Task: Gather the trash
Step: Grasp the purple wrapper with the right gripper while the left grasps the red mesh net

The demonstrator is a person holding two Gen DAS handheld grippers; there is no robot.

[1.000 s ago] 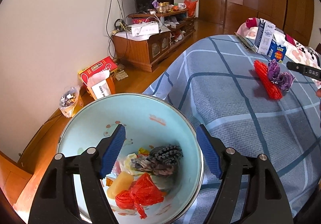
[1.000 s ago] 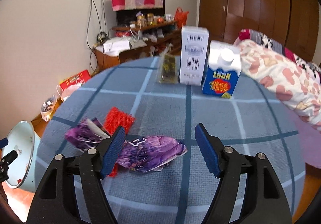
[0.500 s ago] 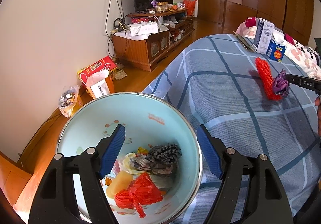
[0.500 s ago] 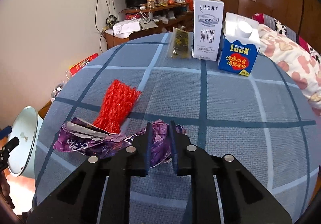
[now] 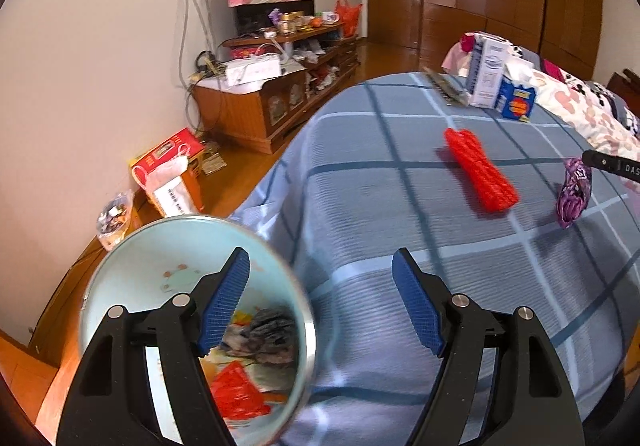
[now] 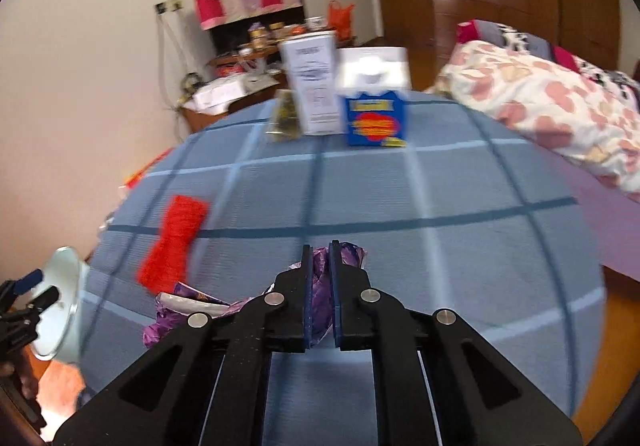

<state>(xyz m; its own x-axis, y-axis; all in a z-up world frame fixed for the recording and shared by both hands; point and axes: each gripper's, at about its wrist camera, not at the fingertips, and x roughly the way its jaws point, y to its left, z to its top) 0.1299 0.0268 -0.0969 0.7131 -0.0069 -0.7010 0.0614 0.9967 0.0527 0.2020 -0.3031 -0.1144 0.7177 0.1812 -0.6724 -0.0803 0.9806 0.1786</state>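
My right gripper [image 6: 320, 274] is shut on a crumpled purple wrapper [image 6: 352, 258], whose tail trails to the left under its fingers. In the left wrist view that wrapper [image 5: 574, 194] hangs just above the blue checked bedspread [image 5: 380, 186] from the right gripper's tip [image 5: 608, 162]. A red foam net [image 5: 480, 174] [image 6: 176, 242] lies on the bedspread beside it. My left gripper [image 5: 320, 304] is open with nothing in it, above the right rim of a pale blue basin [image 5: 160, 266] holding several pieces of trash. The basin [image 6: 60, 306] stands past the bed's left edge.
A white milk carton [image 6: 314, 86], a blue carton [image 6: 376, 118] and a small packet [image 6: 286, 118] stand at the bed's far side. A flowered quilt [image 6: 540, 106] lies to the right. A red box [image 5: 168, 162], a bag and a wooden cabinet [image 5: 260, 106] line the wall.
My right gripper has shut on the purple wrapper and drawn it off the red net, up from the bedspread. My left gripper has shifted right, so the basin now sits at the view's left.
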